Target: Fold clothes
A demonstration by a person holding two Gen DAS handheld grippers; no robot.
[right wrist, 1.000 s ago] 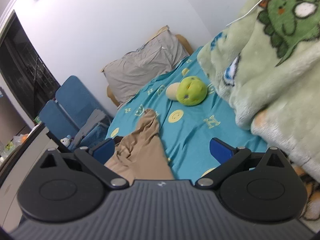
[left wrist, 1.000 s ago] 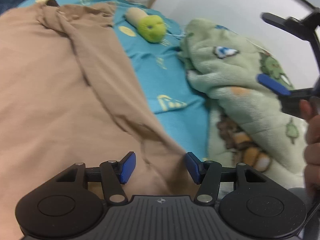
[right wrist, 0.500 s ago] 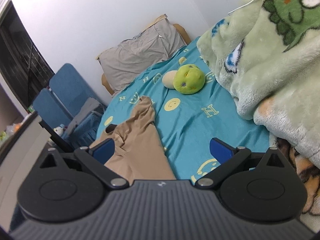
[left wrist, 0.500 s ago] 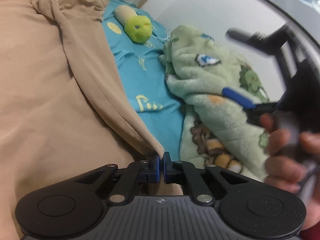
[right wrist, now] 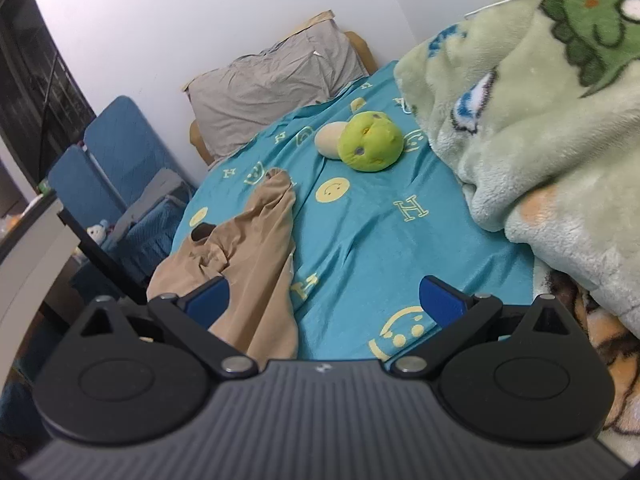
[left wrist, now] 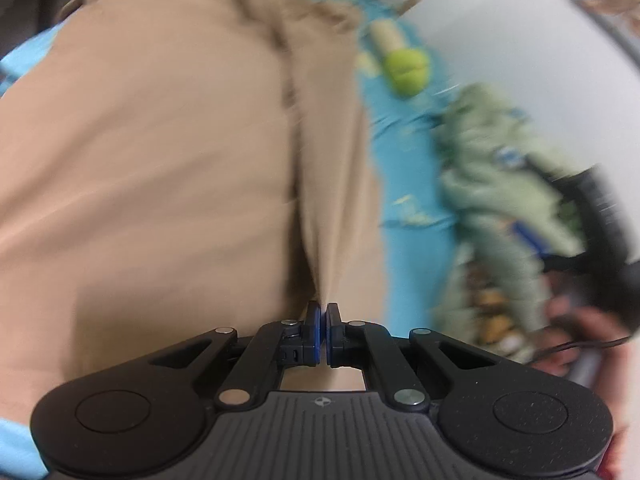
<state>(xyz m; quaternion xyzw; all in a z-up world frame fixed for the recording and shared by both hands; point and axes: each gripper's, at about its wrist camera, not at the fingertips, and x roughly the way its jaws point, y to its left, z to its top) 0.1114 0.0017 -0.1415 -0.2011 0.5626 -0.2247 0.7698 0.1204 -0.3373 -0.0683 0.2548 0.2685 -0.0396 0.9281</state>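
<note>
Left gripper (left wrist: pixel 322 330): closed from wide apart until its blue pads are pinched on a fold of the tan garment (left wrist: pixel 172 168).
Tan garment: its edge has been drawn up into a taut ridge running to the pads.
Left view: now blurred and rolled; more of the garment is taken in.
Right gripper (right wrist: pixel 326 300): shifted slightly, so the bed sheet (right wrist: pixel 372 216) is seen from nearer.

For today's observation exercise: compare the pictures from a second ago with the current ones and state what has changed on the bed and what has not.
The left gripper, open a second ago, has shut on the edge of the tan garment and drawn it up into a taut ridge. The right gripper remains open and empty above the blue sheet. The green plush toy, green blanket and grey pillow lie as before.
</note>
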